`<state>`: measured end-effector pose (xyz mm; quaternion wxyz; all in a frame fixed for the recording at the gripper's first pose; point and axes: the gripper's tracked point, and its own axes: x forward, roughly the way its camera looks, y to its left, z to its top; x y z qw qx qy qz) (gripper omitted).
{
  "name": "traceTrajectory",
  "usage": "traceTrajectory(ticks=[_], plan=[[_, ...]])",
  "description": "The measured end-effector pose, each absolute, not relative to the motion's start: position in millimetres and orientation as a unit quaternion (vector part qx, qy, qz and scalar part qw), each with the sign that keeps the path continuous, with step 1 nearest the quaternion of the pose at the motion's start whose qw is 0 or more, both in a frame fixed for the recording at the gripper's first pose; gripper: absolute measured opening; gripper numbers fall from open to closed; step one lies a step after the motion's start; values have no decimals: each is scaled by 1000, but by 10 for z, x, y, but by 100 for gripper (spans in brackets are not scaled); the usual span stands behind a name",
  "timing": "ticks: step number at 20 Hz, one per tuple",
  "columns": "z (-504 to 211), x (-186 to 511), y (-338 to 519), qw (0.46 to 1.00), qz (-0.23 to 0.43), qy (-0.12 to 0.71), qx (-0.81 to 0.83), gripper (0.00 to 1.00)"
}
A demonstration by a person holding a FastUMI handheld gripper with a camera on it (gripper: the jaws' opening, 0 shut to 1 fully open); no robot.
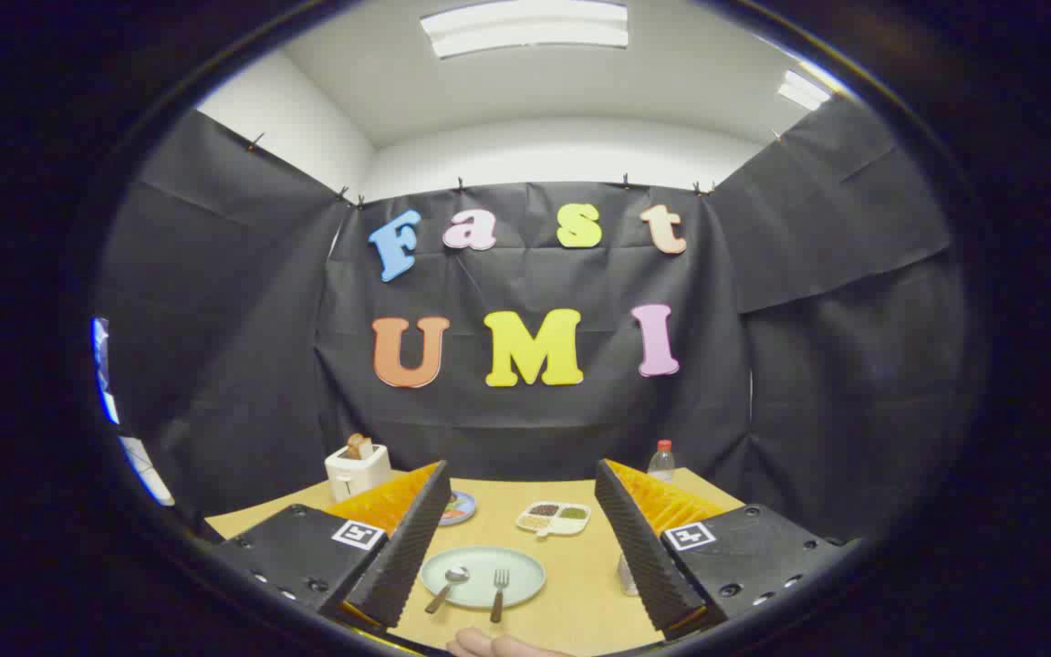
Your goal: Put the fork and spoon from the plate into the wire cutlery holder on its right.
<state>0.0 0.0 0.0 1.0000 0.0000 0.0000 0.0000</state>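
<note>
**Gripper held open above the plate**

Gripper [516, 547] first: I see its two fingers spread wide apart, gripping nothing, raised over the wooden table [580, 602]. Nearest to me, a person's hand [498, 646] rests on the table's near edge.

Between the fingers, on the table, lies a pale green plate [525, 570]. It carries a spoon [449, 585] on its left part and a fork [498, 591] just to the spoon's right, both with handles pointing toward me and sticking out past the plate's rim. The two pieces lie side by side without touching.

Right of the plate, partly hidden by the right finger, stands something pale that may be the wire cutlery holder [627, 577]; I cannot tell what is inside it.

Beyond the plate sits a white divided tray [553, 518] with dark, tan and green fillings in separate compartments. A small patterned dish [458, 507] peeks out beside the left finger. Farther back, a white toaster [357, 472] holds toast, and a clear bottle [662, 462] with a red cap stands at the table's far right.
</note>
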Motion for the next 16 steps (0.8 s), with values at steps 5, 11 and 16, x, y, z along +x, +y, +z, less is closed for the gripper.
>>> traceTrajectory(ticks=[5,11,16], plan=[[-47,26,143,1000,-9,11,-9,95],[-142,97,166,1000,-8,21,-20,95],[-311,209,66,999,-9,46,-10,95]])
